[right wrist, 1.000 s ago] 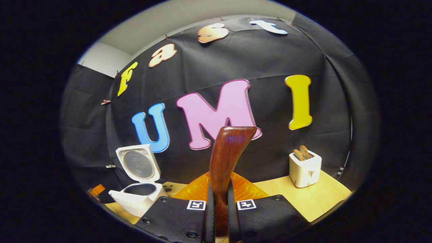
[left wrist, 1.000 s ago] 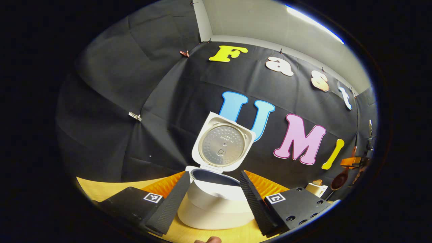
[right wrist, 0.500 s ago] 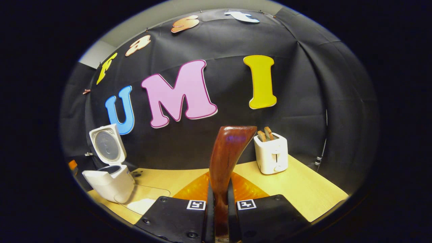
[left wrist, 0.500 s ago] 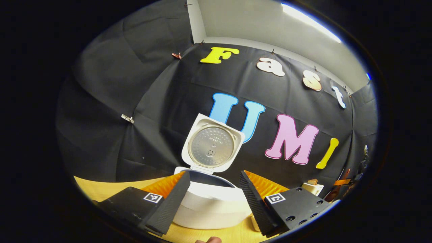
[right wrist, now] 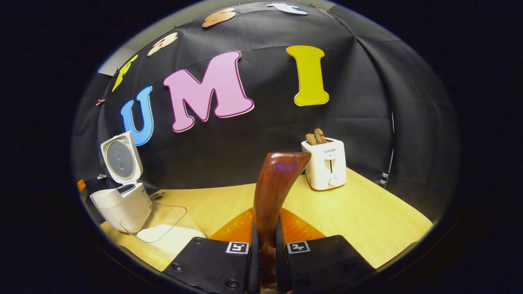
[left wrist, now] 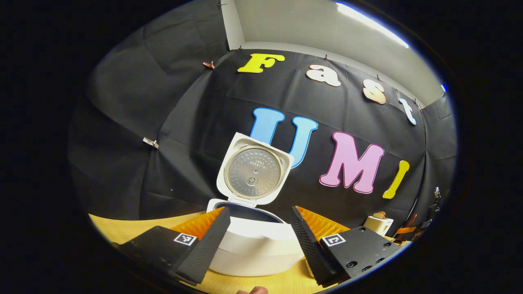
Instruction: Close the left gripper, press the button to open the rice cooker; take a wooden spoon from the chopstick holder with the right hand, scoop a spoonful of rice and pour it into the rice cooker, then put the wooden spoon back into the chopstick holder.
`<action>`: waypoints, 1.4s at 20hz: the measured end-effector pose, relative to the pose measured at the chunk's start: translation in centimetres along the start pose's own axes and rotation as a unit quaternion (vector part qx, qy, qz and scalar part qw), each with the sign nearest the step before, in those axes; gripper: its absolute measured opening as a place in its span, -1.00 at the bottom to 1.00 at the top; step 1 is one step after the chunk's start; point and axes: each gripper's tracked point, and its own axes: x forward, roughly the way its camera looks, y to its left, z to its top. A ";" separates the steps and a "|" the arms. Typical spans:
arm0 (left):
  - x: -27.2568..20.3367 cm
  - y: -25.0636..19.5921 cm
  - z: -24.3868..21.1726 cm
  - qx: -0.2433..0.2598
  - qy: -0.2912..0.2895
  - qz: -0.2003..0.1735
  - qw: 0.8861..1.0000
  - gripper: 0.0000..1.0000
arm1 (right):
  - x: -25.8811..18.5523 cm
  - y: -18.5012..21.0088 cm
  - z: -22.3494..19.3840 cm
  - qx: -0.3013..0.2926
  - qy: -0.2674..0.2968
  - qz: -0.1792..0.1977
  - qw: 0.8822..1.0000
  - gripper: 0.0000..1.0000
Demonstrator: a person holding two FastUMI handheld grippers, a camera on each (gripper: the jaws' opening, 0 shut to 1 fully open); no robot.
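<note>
Rice cooker (left wrist: 255, 245), white, on the wooden worktop (left wrist: 122, 230), lid (left wrist: 254, 171) raised upright at the back with its metal inner plate facing forward, dark pot rim visible below. Left tool (left wrist: 257, 241), released: its two black fingers stand wide apart, the cooker body showing between them. Right tool (right wrist: 264, 261), clenched on the wooden spoon (right wrist: 273, 196), both fingers pressing the handle, the dark brown spoon rising upright and curving to the right at its top. Clear container (right wrist: 157, 224) holding white rice, just beside the rice cooker's front in the right gripper view. Toaster (right wrist: 325, 163), white, with two slices standing up in its slots, near the back wall on the right side of the worktop, well apart from the rice cooker.
</note>
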 end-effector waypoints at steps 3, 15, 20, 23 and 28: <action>0.1 0.1 0.0 0.000 0.000 0.000 1.000 0.91 | -0.1 -0.7 -0.5 0.016 0.004 -0.008 1.000 -0.62; -0.1 0.2 0.4 -0.003 -0.004 0.000 1.000 0.91 | -0.7 -2.9 -1.8 0.102 0.025 -0.023 0.994 -0.81; -0.1 -0.1 0.4 -0.004 -0.004 0.000 1.000 0.91 | -2.8 -3.2 -1.4 0.027 0.007 -0.048 0.998 0.07; -0.3 -0.5 0.4 -0.006 -0.005 -0.001 1.000 0.91 | -5.2 -3.0 0.8 -0.042 -0.042 -0.069 0.996 0.21; -1.7 -4.9 3.3 -0.043 -0.056 -0.067 0.995 0.90 | -10.7 -0.8 3.7 -0.097 -0.128 -0.077 0.984 0.28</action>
